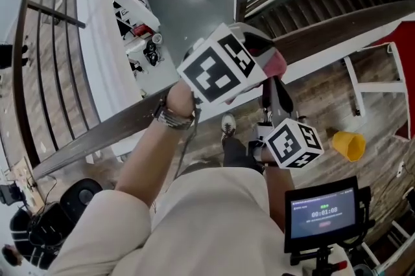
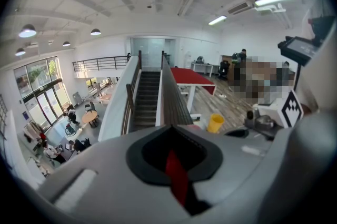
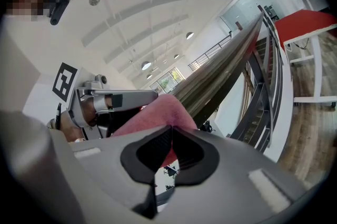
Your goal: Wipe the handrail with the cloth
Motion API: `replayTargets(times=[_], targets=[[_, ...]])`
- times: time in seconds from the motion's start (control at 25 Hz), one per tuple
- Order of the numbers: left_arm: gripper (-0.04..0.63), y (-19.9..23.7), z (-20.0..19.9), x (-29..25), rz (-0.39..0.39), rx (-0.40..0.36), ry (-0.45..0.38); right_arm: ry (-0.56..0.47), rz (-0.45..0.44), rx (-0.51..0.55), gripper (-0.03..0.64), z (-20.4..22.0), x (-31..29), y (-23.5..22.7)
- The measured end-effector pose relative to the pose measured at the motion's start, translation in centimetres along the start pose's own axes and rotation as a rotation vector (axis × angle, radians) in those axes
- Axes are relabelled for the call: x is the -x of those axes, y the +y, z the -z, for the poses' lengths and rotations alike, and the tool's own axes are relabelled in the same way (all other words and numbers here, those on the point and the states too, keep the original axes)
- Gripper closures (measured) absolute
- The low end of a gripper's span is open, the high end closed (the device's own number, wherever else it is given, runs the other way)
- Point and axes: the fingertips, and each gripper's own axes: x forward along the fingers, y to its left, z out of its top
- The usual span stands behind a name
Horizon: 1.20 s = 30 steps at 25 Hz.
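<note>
Handrail (image 1: pixel 117 122): dark wood, running across the head view from low left to high right. An open hall lies far below on its far side.

Left gripper (image 2: pixel 169 129): sits over the handrail about midway along its visible run. Its marker cube (image 1: pixel 217 70) covers the rail there. The hand holding it wears a wristwatch (image 1: pixel 174 118), which is right at the near edge of the handrail. The jaws are clenched on the cloth. In the left gripper view a red strip of the cloth shows in the slot between them, and the handrail runs straight away beyond the tips.

Cloth (image 1: pixel 275 63): pink, bunched on top of the handrail just past the left gripper, towards the rail's upper right end.

Right gripper (image 3: pixel 171 131): on the person's side of the handrail, below the cloth and pointing up at it. The jaws are clamped together with pink cloth caught between them. In the right gripper view the rest of the cloth humps up just beyond the tips and against the handrail.

Yellow cup (image 1: pixel 349 144): on the wooden floor on the person's side of the handrail, well apart from it.

Screen (image 1: pixel 324 212): lit, on a stand, farther from the handrail than the yellow cup.
</note>
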Motion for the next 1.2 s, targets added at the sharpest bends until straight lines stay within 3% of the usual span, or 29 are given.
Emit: replayTargets(times=[0.84,1.2], targets=[[0.589,0.0,-0.4,-0.9,0.003,0.0,0.002,-0.039,0.04,-0.013,0.62,-0.4,0.0,-0.8],[0.589,-0.8,1.4,1.8,0.027,0.012,-0.017,-0.068,0.075,-0.004,0.62,1.7,0.9,1.8]])
